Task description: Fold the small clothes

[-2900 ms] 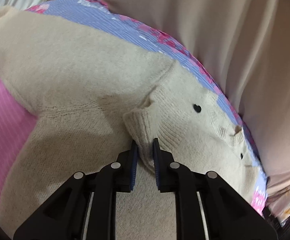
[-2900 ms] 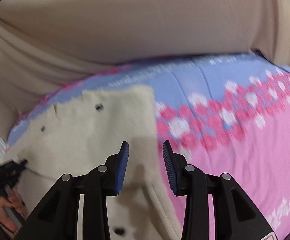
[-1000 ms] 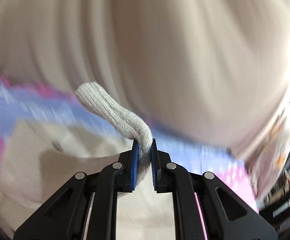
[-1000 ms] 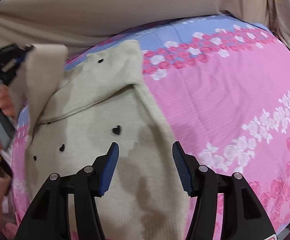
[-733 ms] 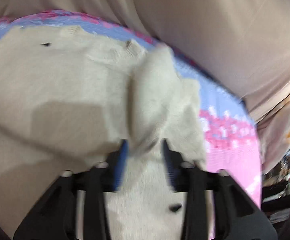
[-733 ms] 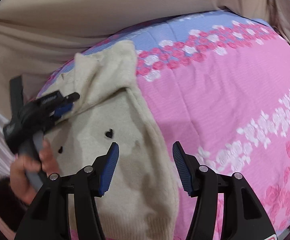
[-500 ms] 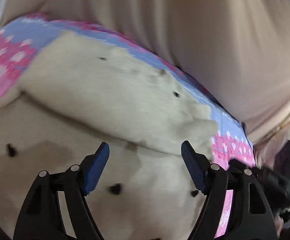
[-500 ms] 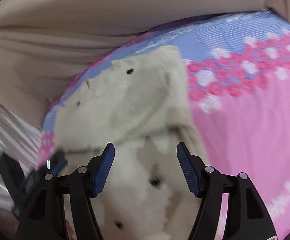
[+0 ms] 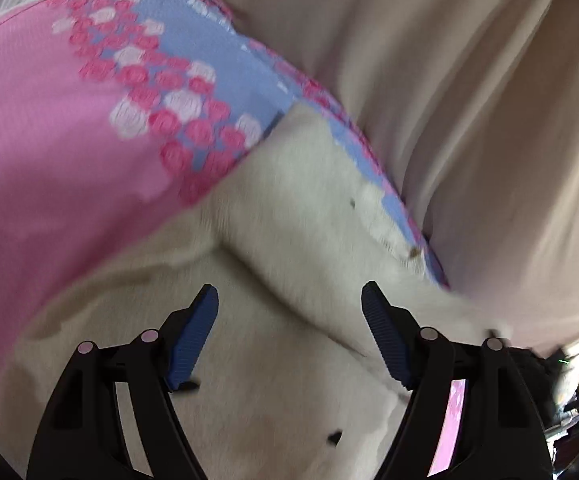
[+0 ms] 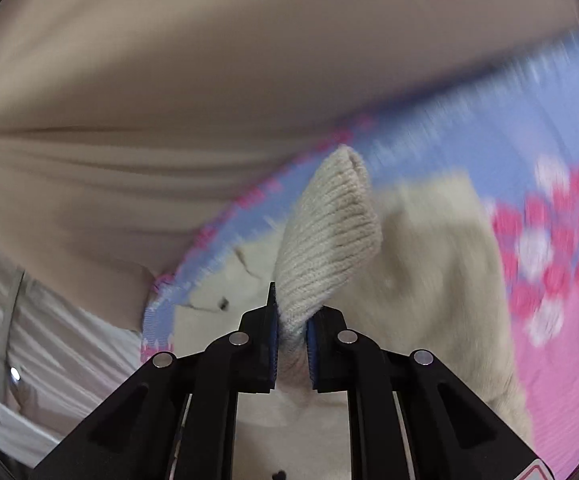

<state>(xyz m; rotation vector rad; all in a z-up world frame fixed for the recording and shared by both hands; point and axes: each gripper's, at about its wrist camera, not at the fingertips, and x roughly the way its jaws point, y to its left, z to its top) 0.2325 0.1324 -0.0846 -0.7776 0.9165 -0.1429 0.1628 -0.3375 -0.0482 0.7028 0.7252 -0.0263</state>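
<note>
A small cream knit cardigan (image 9: pixel 289 360) with tiny black hearts lies on a pink and blue floral bedspread (image 9: pixel 49 152). One sleeve (image 9: pixel 321 208) lies folded across its body. My left gripper (image 9: pixel 289 332) is open and empty, hovering just above the cardigan. My right gripper (image 10: pixel 291 332) is shut on the ribbed cuff (image 10: pixel 329 236) of the other sleeve and holds it up above the cardigan (image 10: pixel 429 264). The image is blurred by motion.
A beige curtain (image 9: pixel 469 100) hangs along the far edge of the bed and also shows in the right wrist view (image 10: pixel 169 80). White pleated fabric (image 10: pixel 49 360) sits at the lower left. The bedspread (image 10: pixel 561 264) stretches off to the right.
My left gripper let go of the first sleeve, which now lies across the cardigan, and stays open. My right gripper has closed on the other sleeve's cuff and lifted it.
</note>
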